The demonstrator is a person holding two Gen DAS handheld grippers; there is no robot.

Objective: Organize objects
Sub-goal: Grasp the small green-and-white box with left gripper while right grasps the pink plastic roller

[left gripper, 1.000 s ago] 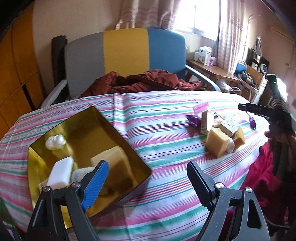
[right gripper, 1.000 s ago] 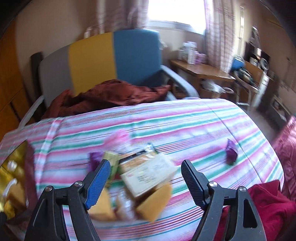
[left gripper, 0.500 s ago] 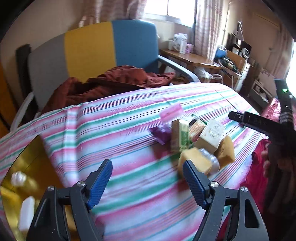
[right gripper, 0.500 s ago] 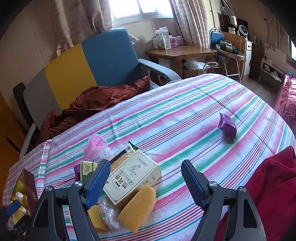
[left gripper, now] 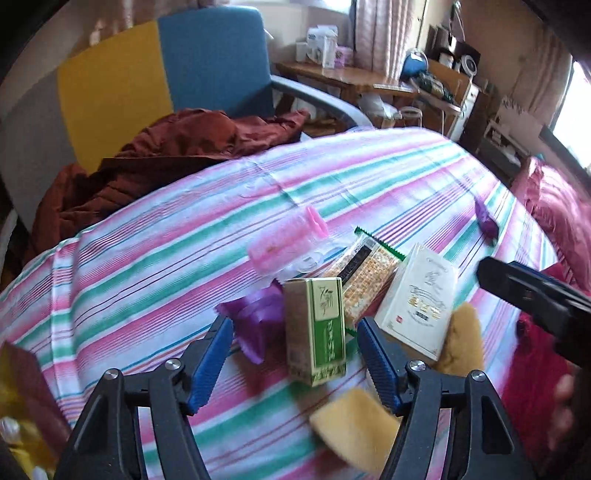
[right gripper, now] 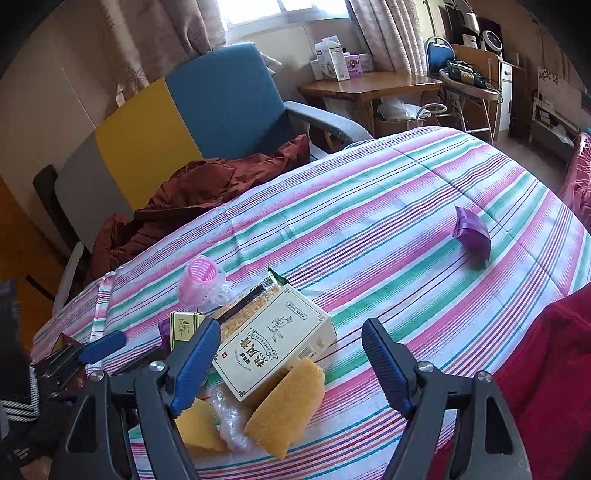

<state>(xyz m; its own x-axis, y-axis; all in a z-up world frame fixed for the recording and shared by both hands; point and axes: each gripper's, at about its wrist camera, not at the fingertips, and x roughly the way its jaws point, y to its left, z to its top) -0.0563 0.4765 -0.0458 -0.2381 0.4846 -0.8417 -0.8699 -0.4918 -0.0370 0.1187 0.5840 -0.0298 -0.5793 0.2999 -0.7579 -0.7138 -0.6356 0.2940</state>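
1. At the far left, a gold tray [left gripper: 22, 417] showed only its corner at the desk's edge, blurred.
2. My left hand-held gripper [left gripper: 295, 360] hung open and empty over the striped cloth [left gripper: 166, 258], its blue pads either side of an upright green box [left gripper: 317, 328], not touching it.
3. Just left of that box lay a purple packet [left gripper: 255, 317]; behind them, a pink hair roller [left gripper: 284, 240] lay on its side.
4. A snack packet [left gripper: 365, 269] lay under the leaning white box [right gripper: 273, 347], which rested against two yellow sponges [right gripper: 284, 406].
5. My right hand-held gripper [right gripper: 291, 363] was open too, holding nothing, above the white box and sponges.
6. Well apart to the right, a second purple packet [right gripper: 471, 230] sat alone on the cloth.
7. Behind the desk stood a grey, yellow and blue chair [right gripper: 192, 110] with a rust-red garment [right gripper: 207, 184] heaped on it, then curtains [right gripper: 384, 33] and a cluttered wooden side table [right gripper: 369, 83].
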